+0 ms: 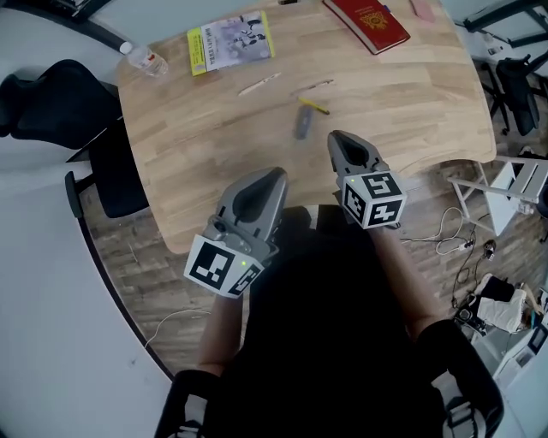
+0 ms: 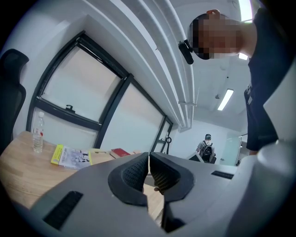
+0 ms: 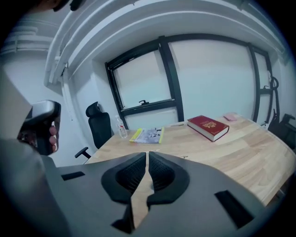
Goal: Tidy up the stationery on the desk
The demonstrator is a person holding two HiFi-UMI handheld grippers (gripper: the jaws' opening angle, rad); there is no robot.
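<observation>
Hovering at the near edge of the tabletop [image 1: 411, 94], both grippers are held with jaws clenched and nothing between them. The left gripper [image 1: 272, 176] is kept nearer the person, while the right gripper [image 1: 336, 137] is pushed a little farther in. The stationery is spread over the tabletop beyond them. A grey marker [image 1: 302, 125] and a yellow pencil [image 1: 314, 106] are seen close together just ahead of the right gripper. A pale pen [image 1: 259, 84] and a thin pen [image 1: 312, 85] are laid farther back, apart from each other. A booklet [image 1: 229, 41], a red book [image 1: 366, 21] and a bottle [image 1: 145, 60] are placed along the far side.
</observation>
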